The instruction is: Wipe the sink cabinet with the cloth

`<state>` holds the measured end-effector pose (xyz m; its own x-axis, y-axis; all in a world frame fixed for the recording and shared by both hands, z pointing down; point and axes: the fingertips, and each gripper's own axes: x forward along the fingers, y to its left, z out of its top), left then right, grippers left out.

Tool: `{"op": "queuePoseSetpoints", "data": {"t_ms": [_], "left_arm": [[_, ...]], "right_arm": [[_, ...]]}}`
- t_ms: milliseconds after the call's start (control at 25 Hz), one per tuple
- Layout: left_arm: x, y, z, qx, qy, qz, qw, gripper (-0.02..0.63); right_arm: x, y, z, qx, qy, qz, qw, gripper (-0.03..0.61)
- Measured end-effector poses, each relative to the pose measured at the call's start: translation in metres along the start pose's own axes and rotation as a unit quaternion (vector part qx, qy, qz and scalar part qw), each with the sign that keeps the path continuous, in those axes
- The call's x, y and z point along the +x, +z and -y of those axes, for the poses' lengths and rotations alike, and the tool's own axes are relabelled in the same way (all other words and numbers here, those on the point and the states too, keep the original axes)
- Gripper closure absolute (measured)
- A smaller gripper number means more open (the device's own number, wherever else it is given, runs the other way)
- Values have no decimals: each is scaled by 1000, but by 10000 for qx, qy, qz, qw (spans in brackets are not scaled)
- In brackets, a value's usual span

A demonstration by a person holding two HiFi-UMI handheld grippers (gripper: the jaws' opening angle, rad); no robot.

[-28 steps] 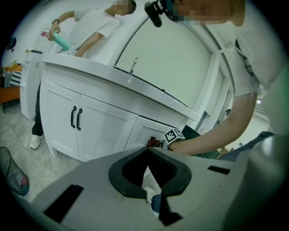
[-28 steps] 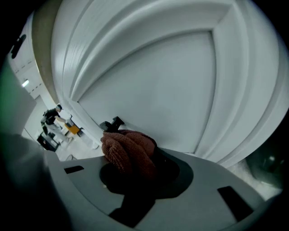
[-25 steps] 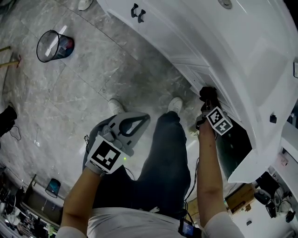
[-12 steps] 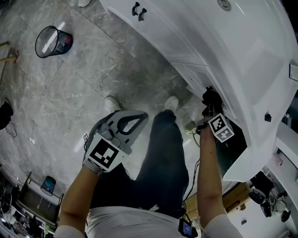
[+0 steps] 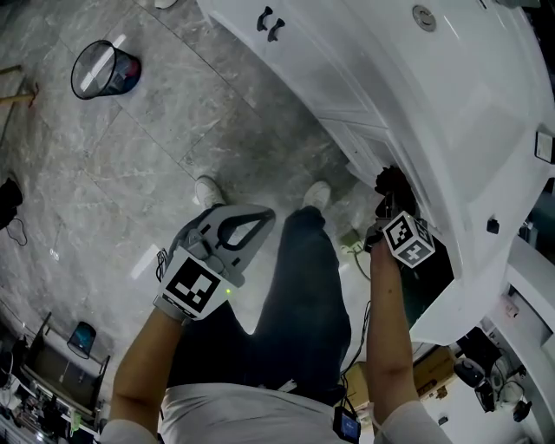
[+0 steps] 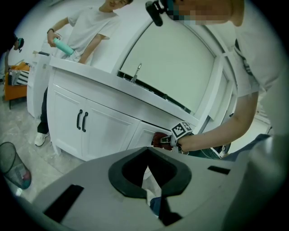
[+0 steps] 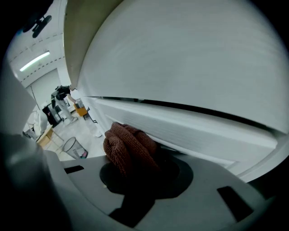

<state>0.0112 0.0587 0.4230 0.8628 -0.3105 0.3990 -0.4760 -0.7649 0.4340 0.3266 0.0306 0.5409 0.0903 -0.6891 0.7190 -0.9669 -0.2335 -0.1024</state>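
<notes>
**Right tool has cloth on cabinet front; left tool idle**

Sink cabinet (image 5: 364,78): white, runs in a long band across the top and right of the head view, with a pair of dark handles (image 5: 270,23) on the far doors. Its long axis runs along the front, so I'd judge the wipe travels sideways along that front, not into it. There is a dark opening (image 5: 429,286) low at the near end; can't tell what's inside.

Floor (image 5: 173,147): grey marble tile, below and left of the cabinet. A wire waste bin (image 5: 100,68) stands well apart from the work.

Left tool (image 5: 260,218): held out over the floor, beside the person's leg and well apart from the cabinet. The left gripper view shows its jaws drawn together with nothing between them. It points toward the cabinet front but plays no part.

Right tool (image 5: 390,201): by far the nearer one, right up at the cabinet's front. Its jaws are clamped on the cloth.

Cloth (image 7: 128,146): brown knit, bunched into a wad and sticking out past the jaw tips. The cabinet lies straight ahead of the tool and above it. The wad looks to be touching the moulded edge of the white panel (image 7: 189,126), just under the overhanging top. In the head view it is only a dark lump against the white.

Judgement: wiping is under way, and the contact side faces forward. A slip off the moulding edge is the likely fault.
</notes>
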Motion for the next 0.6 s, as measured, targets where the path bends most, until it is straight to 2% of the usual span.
{"op": "queuePoseSetpoints", "data": {"t_ms": [120,440,600], "left_arm": [[-2,3,-1,-7,52,36,10000,603],[-10,11,-5,-39,245,118,9996,603],[-17,12,-9,-85,385,217,9990,603]], "right_arm": [[2,5,-10,112,93,-9,9999,492],[24,31,-67,489,742,100,9960,491],[29,37,-85,722,919,60,9931,491]]}}
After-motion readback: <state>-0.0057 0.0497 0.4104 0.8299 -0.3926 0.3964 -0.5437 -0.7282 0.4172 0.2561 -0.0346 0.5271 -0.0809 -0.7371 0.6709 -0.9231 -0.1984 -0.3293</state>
